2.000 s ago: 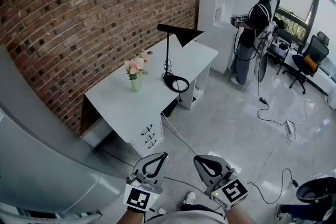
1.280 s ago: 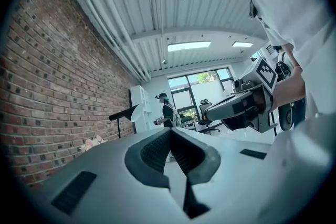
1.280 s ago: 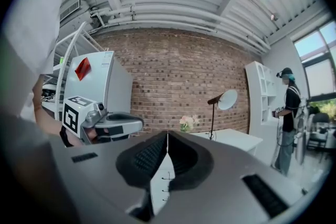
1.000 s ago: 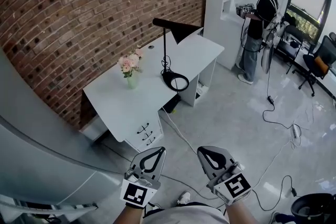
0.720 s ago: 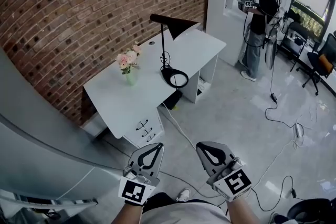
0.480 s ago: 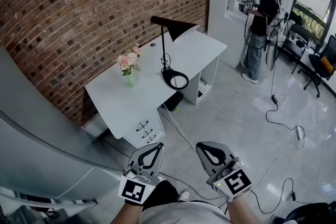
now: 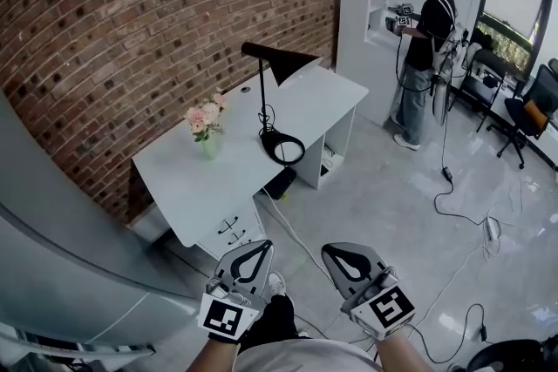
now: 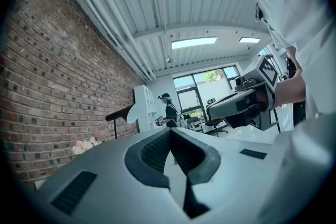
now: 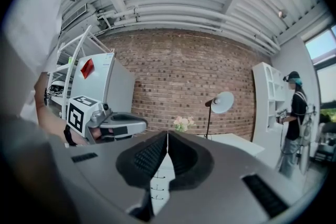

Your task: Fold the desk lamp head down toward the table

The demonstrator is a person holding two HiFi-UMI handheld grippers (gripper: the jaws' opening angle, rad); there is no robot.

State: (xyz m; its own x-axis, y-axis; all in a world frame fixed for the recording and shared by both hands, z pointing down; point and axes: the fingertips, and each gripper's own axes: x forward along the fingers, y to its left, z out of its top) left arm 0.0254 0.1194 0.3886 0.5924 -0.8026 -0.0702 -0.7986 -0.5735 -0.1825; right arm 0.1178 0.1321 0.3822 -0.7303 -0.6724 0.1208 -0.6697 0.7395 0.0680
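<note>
Two grippers are held low and side by side. The left gripper point(image 7: 260, 250) and the right gripper point(image 7: 334, 254) each have their jaws pressed together, with nothing between them. The desk lamp point(image 7: 262, 100) stands upright on the white desk point(image 7: 187, 187) at 12 o'clock from them, well apart. Its black cone head point(image 7: 286, 64) is raised on top of the pole. A vase of pink flowers point(image 7: 205, 122) sits at 9 o'clock of the lamp's ring base point(image 7: 283, 148). A person point(image 7: 420, 48) stands at 2 o'clock.
</note>
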